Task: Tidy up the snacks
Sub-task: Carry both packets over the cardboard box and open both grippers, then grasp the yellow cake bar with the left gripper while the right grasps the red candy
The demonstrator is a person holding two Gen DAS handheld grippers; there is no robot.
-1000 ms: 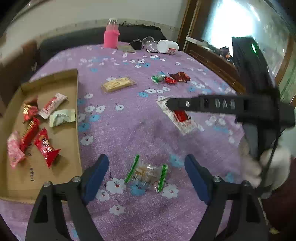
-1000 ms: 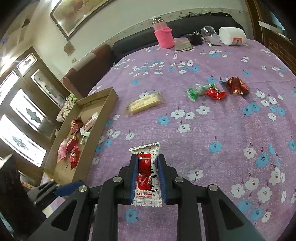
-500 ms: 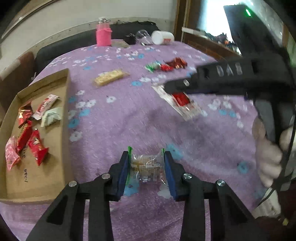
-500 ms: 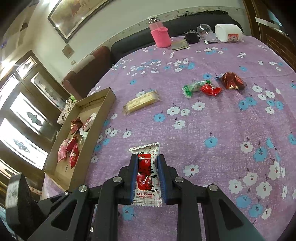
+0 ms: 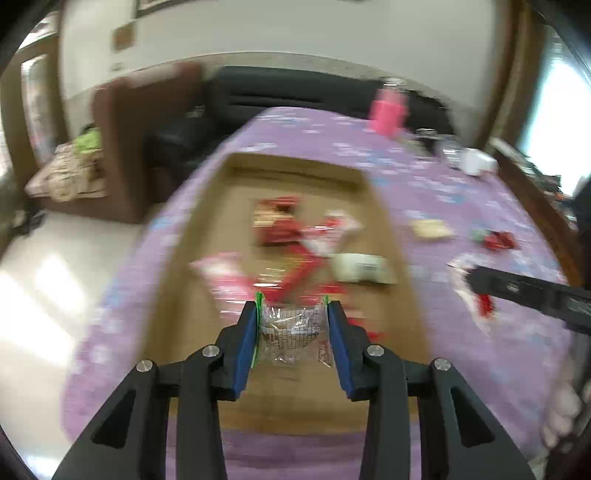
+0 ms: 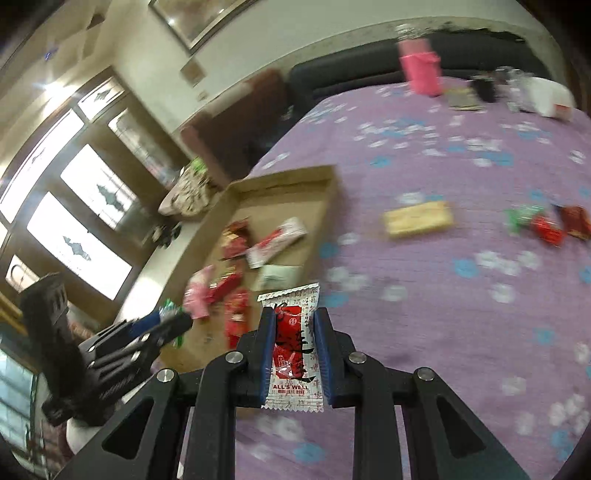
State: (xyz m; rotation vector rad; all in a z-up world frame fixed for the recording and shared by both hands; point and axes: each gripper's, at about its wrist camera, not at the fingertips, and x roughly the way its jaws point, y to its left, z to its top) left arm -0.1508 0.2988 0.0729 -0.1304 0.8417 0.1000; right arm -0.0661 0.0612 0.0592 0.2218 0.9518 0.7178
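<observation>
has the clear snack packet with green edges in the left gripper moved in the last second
Yes. The clear green-edged snack packet, held in the left gripper, left the purple tablecloth and now hangs over the cardboard tray.

You are in a home living room. A dark sofa (image 6: 369, 70) and a brown armchair (image 5: 144, 125) stand beyond the tabletop (image 6: 461, 295), which wears a purple flowered cloth. A framed picture (image 6: 199, 18) hangs on the wall above, and glass-paned wooden doors (image 6: 77, 206) let in daylight.
</observation>
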